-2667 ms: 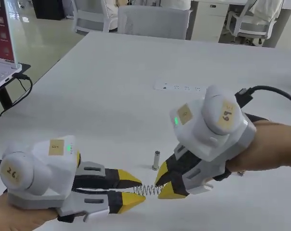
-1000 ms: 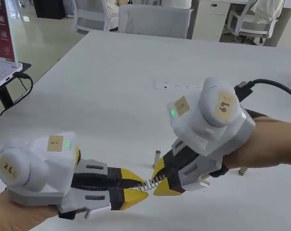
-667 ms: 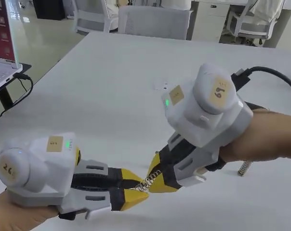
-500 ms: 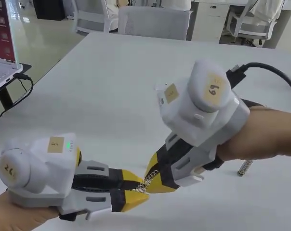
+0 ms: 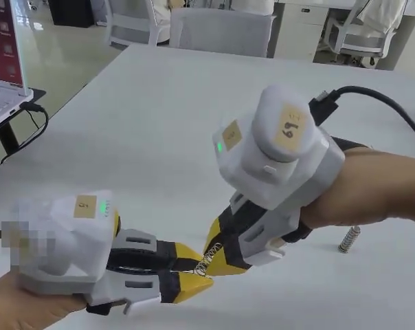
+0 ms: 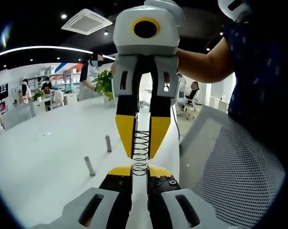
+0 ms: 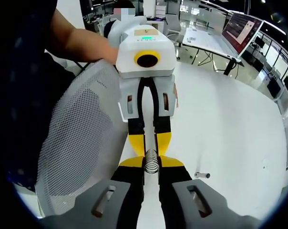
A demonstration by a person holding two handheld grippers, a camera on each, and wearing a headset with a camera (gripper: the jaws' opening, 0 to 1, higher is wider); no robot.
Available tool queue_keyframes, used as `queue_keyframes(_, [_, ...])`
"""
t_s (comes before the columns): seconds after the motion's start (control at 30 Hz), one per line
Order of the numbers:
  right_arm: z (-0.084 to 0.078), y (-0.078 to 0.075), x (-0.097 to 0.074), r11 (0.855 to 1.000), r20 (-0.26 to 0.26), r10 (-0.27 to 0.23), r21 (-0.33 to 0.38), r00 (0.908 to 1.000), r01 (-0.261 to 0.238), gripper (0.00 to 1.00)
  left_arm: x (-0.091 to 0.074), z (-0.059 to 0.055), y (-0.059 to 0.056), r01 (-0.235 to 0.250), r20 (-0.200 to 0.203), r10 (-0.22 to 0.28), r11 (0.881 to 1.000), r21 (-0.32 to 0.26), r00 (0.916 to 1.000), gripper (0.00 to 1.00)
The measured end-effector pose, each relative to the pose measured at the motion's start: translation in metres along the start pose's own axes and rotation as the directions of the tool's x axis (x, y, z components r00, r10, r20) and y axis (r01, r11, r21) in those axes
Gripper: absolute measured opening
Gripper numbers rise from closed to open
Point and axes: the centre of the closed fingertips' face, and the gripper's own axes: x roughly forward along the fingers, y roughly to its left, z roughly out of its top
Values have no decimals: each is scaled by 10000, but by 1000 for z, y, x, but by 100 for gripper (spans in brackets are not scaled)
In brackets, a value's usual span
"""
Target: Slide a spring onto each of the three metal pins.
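Note:
A small metal spring [image 5: 206, 263] hangs over the white table [image 5: 152, 117], held at both ends. My left gripper [image 5: 194, 273] comes in from the lower left and is shut on the spring's near end [image 6: 140, 164]. From above right, my right gripper [image 5: 214, 256] points down at the left one, its yellow fingers [image 6: 126, 133] closed on the other end. In the right gripper view the spring [image 7: 151, 162] is seen end-on between my own jaws, with the left gripper [image 7: 149, 151] facing me. A short metal pin [image 6: 89, 166] stands upright on the table; it also appears as the pin [image 7: 201, 175].
A second, loose spring [image 5: 350, 238] lies on the table to the right, under the right forearm. A black cable [image 5: 372, 103] runs from the right gripper. A laptop [image 5: 5, 62] sits on a stand at far left. Office chairs [image 5: 218, 31] line the far edge.
The right gripper has swung up and to the left, tilting steeply down onto the spring, and now covers the pin in the head view. The left gripper has barely moved.

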Motion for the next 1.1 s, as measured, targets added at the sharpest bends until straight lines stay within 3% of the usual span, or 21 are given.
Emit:
queue_keyframes(0.27, [-1, -4, 1, 10000, 28, -26, 59, 10000, 26, 8, -1, -2, 4, -178, -35, 177, 9995, -275, 9998, 9])
queue_keyframes(0.6, [-9, -11, -2, 9996, -188, -261, 109, 9995, 263, 8, -3, -8, 14, -650, -189, 637, 9951, -747, 9978, 27])
queue_keyframes(1.1, [-18, -17, -8, 9984, -313, -481, 279, 9984, 490, 8, -8, -13, 27, -1371, -310, 1344, 9845, -1095, 9904, 46])
